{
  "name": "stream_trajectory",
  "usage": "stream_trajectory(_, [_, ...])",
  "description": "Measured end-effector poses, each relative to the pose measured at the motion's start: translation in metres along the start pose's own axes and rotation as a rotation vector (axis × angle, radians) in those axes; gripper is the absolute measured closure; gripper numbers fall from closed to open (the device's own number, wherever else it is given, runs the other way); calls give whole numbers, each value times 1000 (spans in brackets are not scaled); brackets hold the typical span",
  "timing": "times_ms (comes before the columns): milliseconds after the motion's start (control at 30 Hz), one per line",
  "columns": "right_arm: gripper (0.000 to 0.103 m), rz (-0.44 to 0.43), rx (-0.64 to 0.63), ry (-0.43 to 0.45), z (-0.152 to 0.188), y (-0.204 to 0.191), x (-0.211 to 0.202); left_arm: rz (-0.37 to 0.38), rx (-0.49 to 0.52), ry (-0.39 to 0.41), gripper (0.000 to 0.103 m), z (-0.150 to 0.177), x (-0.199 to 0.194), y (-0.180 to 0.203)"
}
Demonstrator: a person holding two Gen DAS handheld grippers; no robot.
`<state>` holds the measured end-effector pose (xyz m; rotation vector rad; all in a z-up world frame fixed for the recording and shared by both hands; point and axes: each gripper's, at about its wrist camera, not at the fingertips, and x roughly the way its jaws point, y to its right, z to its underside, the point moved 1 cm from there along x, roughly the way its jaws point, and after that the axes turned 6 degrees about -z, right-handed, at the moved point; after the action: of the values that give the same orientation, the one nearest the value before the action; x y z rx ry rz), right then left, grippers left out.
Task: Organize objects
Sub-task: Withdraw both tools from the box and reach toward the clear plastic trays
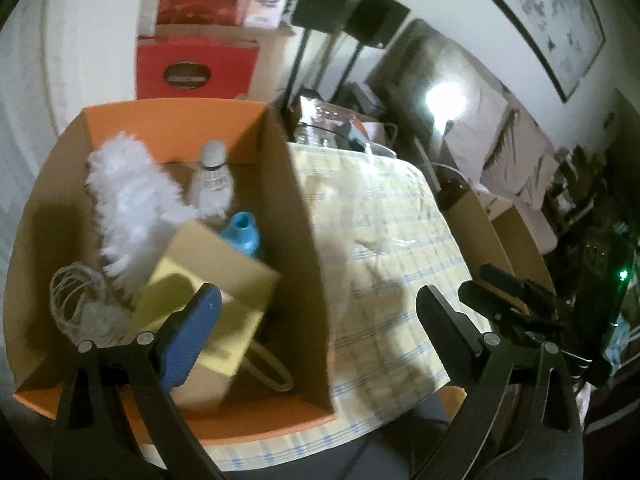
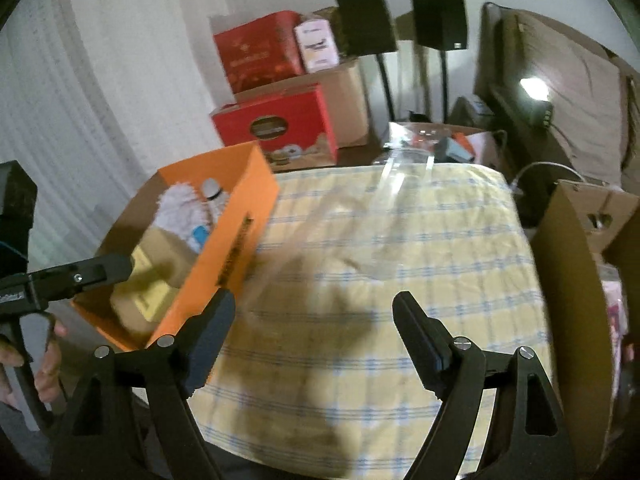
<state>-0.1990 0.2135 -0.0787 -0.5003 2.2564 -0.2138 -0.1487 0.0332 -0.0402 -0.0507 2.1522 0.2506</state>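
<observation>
One orange cardboard box (image 1: 176, 120) at the left end of the bench (image 1: 380, 280), on a yellow checked cloth (image 2: 400, 280). Inside: one white feather duster (image 1: 128, 208), long axis running from the near left corner toward the far wall; one shuttlecock (image 1: 212, 180), cork end up; one blue item (image 1: 242, 234), half hidden; one coil of white cord (image 1: 80, 304); one small carton (image 1: 216, 280) with yellow label, tilted, partly blocked. Loop-shaped item at the box floor, blurred. Two hand-held grippers: left hand-held gripper (image 1: 316, 312) wide open, empty; right hand-held gripper (image 2: 314, 316) wide open, empty, over bare cloth.
</observation>
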Motion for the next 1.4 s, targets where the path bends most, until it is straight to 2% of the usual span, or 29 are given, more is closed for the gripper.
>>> stream_trajectory(233, [20,35,27,2,1,24,-12,-21,69,-25,5,-9,18,35])
stream_trajectory(567, [20,56,77,-10,-11,56,-14,-141,220,-60,7,-21,54,73])
stream_trajectory(600, [20,55,81,-11,-13,58,-13,-150,236,-65,9,-21,58,77])
stream_trajectory(767, [22,60,100,-28,-28,71,-2,-175,284,-100,39,-28,80,90])
stream_trajectory(833, [24,61,106,-38,-34,75,6,-176,298,-115,44,-29,88,95])
stream_trajectory(900, [32,69,110,-49,-39,79,15,-186,310,-129,46,-30,96,98])
stream_trajectory(967, [40,66,116,-70,-43,82,28,-191,321,-141,56,-32,103,102])
stream_trajectory(1067, [52,67,130,-101,-47,87,47,-209,345,-155,63,-33,112,109])
stream_trajectory(1233, [60,59,155,-140,-53,91,73,-242,365,-179,77,-37,126,113])
stream_trajectory(1400, [70,58,191,-168,-58,97,95,-272,370,-198,78,-41,139,113])
